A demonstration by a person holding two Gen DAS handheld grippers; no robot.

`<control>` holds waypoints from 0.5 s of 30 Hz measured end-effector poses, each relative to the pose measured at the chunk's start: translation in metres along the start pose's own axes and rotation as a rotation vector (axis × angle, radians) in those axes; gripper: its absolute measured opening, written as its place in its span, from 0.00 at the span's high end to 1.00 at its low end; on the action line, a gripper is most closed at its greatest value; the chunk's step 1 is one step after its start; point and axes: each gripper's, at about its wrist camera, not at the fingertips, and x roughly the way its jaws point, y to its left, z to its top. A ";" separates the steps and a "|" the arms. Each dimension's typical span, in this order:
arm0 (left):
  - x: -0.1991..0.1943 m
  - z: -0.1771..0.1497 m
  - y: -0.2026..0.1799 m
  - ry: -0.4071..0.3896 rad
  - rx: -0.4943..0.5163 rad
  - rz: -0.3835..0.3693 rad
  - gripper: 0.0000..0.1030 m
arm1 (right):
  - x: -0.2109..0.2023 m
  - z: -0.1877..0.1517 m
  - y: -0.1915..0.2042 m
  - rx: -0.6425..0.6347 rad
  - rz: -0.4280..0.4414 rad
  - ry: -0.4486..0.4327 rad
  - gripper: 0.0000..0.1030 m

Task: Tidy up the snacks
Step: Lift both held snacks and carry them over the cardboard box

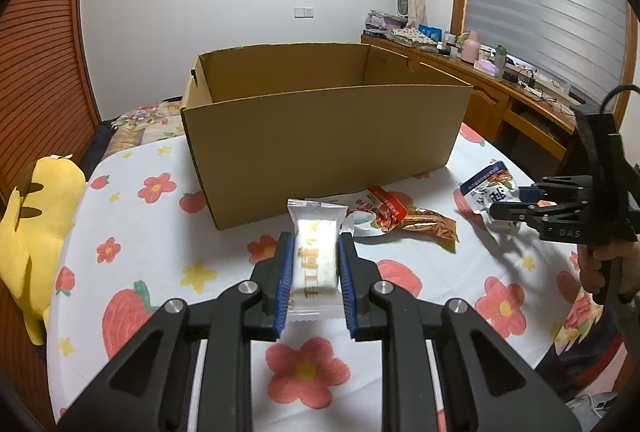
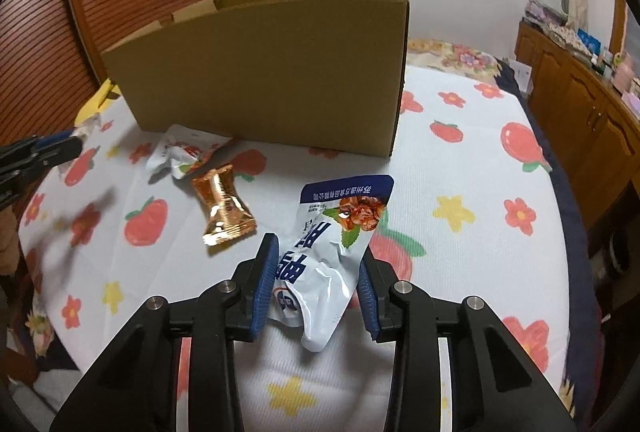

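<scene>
Judging progress from the left of the frames across: nothing visible inside the cardboard box from these angles — interior floor hidden behind the near wall, so contents unknown. Probably early in the sorting, with every visible snack outside the box.

Left wrist view, lower centre: left gripper pinching a white wrapped snack bar between blue pads, lifted clear of the flowered tablecloth, just in front of the box. Yellow characters down the wrapper, too blurred to read.

Centre of that view, lying on the cloth against the foot of the box: a red-and-white pouch, crumpled, red band with small white print, unreadable. Just beside it on the right, a copper foil packet, no legible writing.

Right edge of the same view: right gripper reaching in, a hand on its grip below. In the right wrist view, lower centre — right gripper with jaws narrowed around a white-and-blue pouch, left pad against the film, right pad seemingly just shy of it; a firm pinch cannot be confirmed. Pouch half raised, blue band with a row of white Chinese characters at the top, upside down, large blue characters below, a picture of glazed meat.

Left to do: both carried packs into the box, then the red pouch and the copper packet.
</scene>
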 end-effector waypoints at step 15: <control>-0.017 0.021 -0.002 -0.077 -0.014 0.010 0.81 | -0.049 0.009 0.003 -0.010 0.008 -0.102 0.65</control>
